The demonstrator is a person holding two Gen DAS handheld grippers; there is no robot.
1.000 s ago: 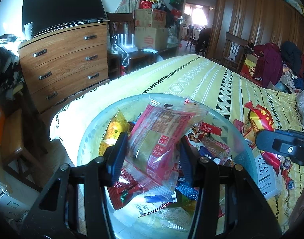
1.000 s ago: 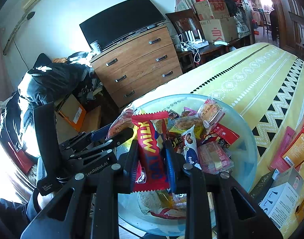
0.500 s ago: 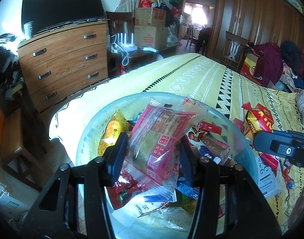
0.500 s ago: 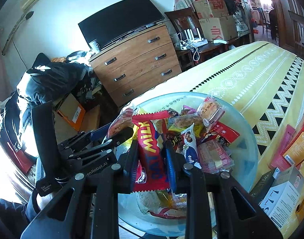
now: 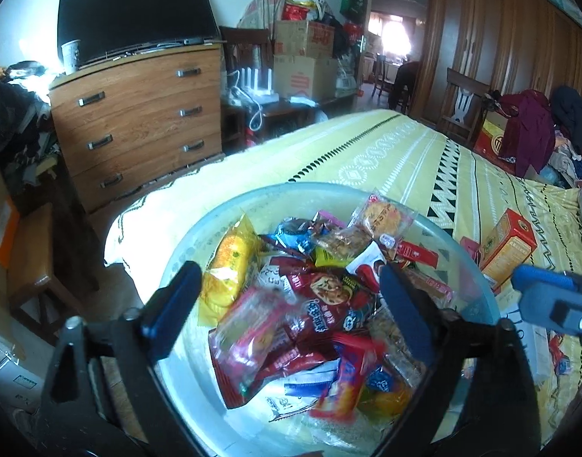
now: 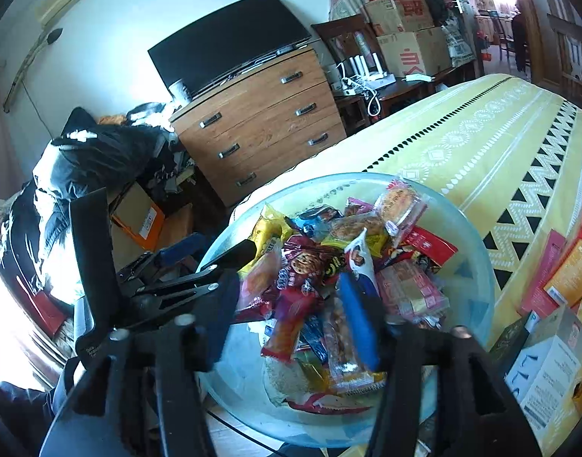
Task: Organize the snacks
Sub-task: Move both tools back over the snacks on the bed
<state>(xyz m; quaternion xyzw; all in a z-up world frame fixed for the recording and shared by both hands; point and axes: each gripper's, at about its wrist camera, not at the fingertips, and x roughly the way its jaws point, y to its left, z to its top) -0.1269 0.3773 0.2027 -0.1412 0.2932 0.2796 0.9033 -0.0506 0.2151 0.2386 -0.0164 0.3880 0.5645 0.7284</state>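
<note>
A pale blue round basin (image 5: 477,266) sits on the bed's corner and holds several snack packets. It also shows in the right wrist view (image 6: 477,262). My left gripper (image 5: 287,312) is open and empty above the basin. A clear red-printed packet (image 5: 252,339) lies blurred on the pile below it. My right gripper (image 6: 294,316) is open and empty above the basin. A red snack bar (image 6: 289,327) lies on the pile between its fingers. The left gripper's body (image 6: 146,278) shows at the basin's left.
An orange box (image 5: 508,247) and a white box (image 6: 546,365) lie on the yellow bedspread (image 5: 386,152) right of the basin. A wooden dresser (image 5: 138,122) with a TV stands beyond the bed's foot. A wooden stool (image 5: 28,262) stands on the left.
Both grippers have opened. The clear packet dropped from the left gripper and the red bar from the right gripper, both onto the pile in the basin.
</note>
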